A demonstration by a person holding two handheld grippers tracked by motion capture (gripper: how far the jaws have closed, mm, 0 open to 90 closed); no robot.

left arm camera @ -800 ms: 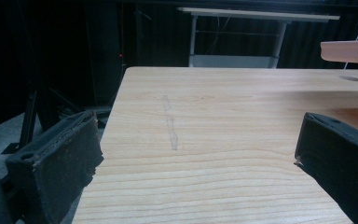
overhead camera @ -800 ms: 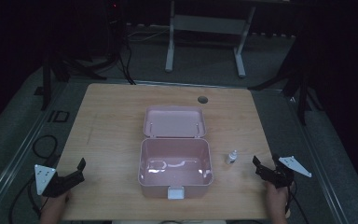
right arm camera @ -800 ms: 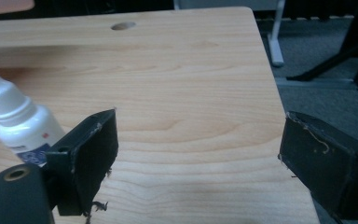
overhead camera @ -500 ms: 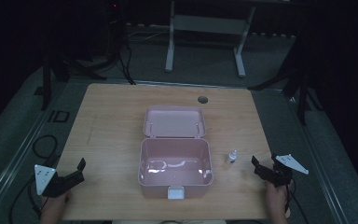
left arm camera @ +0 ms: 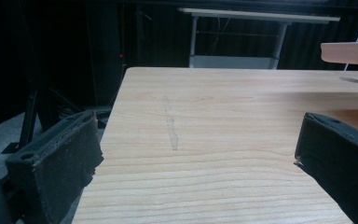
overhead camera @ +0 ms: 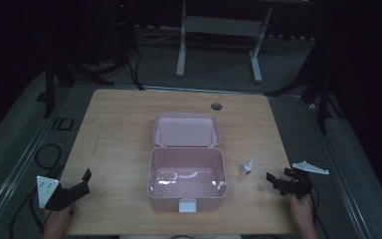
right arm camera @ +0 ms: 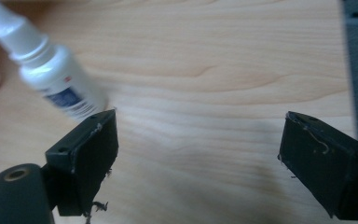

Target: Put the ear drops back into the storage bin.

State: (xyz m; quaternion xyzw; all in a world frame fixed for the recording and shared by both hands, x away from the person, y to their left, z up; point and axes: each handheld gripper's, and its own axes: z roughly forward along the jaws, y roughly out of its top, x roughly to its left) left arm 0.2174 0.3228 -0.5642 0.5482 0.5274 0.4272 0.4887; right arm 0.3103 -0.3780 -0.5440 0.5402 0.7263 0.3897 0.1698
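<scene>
Near the front right corner of the counter (overhead camera: 129, 114), the right gripper (overhead camera: 282, 181) hangs low with its fingers (right arm camera: 89, 154) spread as wide as they go and nothing between them. They point toward the small white dropper bottle (overhead camera: 247, 168), which stands upright just ahead of them, beside the right wall of the pink box (overhead camera: 187, 173). In the right gripper view the bottle (right arm camera: 51, 70) sits off the tip of one finger rather than in the gap, so the gripper probably has to slide sideways before it can close round the bottle's body. The wide spread suits that: it leaves room to straddle the bottle without knocking it over.

The box rests in the middle of the counter toward its front edge, its lid (overhead camera: 186, 129) thrown back flat behind it, latch tab facing the person. Standing open like this, it looks ready to take the bottle, which waits close by, so the carry should be short.

Near the front left corner, the left gripper (overhead camera: 82, 183) hovers, its fingers (left arm camera: 58, 158) likewise wide apart and empty, aimed across bare wood. It sits well apart from the box, seemingly parked, free to steady the box if needed.
</scene>
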